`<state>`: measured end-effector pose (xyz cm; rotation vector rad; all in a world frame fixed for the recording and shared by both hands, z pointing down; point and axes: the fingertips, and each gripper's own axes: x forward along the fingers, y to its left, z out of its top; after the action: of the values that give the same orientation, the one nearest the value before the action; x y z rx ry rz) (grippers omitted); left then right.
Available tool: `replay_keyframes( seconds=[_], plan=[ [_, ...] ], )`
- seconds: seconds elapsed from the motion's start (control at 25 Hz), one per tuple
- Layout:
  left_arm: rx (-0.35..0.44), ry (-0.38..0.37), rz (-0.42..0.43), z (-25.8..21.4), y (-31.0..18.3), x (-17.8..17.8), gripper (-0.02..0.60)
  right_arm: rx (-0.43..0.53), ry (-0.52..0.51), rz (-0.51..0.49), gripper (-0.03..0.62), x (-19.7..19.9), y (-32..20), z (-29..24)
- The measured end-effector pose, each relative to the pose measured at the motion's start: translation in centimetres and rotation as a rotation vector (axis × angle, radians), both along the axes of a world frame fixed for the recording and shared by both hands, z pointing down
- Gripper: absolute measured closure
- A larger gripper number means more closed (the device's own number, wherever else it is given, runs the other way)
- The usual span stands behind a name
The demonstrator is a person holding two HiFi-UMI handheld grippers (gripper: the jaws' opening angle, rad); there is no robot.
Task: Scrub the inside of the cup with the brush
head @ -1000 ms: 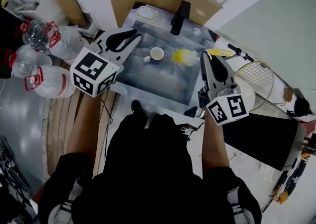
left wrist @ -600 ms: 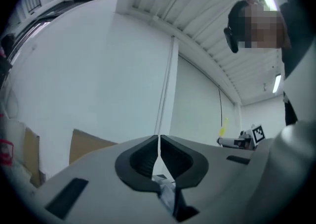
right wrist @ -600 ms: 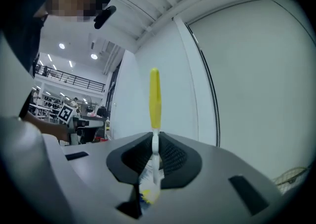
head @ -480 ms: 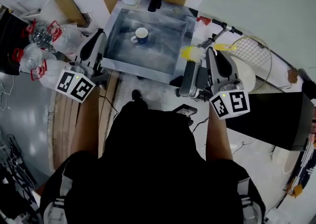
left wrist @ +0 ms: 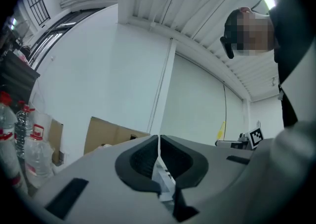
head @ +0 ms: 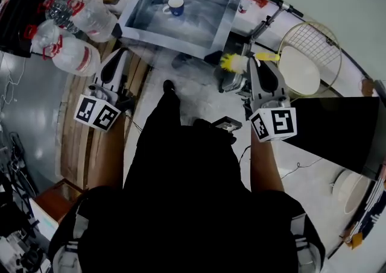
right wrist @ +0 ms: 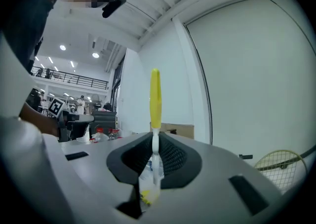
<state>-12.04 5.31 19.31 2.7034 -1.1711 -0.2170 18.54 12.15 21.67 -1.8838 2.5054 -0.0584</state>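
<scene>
Since right tool (head: 257,63) withdrew with brush (head: 231,62), cup (head: 175,6) left in sink (head: 196,21)

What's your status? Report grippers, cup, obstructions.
Left gripper shut, empty. Right gripper shut on brush. Cup upright in sink, apart from both. Nothing seen blocking.

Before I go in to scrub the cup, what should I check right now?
1. Grip on brush: ok, right gripper shut on its handle.
2. Free left gripper open for grasping: not ok, jaws shut, empty.
3. State of cup: ok, upright in sink.
4. Position over sink: not ok, both grippers stand short of its near rim.
5. Dirt inside cup: cannot tell, too small.
</scene>
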Motion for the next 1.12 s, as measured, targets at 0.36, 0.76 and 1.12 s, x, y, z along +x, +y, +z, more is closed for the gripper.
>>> replay_keyframes(
  seconds=[0.36,0.76,1.12],
  plan=[
    [-0.06,-0.065,-0.038,1.6,9.2,-4.3,0.551,-0.058,0.044,-0.093,0.546,-8.4,7.7,2.2],
    [-0.018,-0.086,0.11,0.8,15.7,-8.6,0.551,-0.105,0.041,0.04,0.546,-15.7,13.2,2.3],
    [-0.016,-0.145,0.079,3.3,20.4,-17.9,0.551,-0.105,0.085,0.089,0.546,-23.5,19.0,1.4]
  ],
)
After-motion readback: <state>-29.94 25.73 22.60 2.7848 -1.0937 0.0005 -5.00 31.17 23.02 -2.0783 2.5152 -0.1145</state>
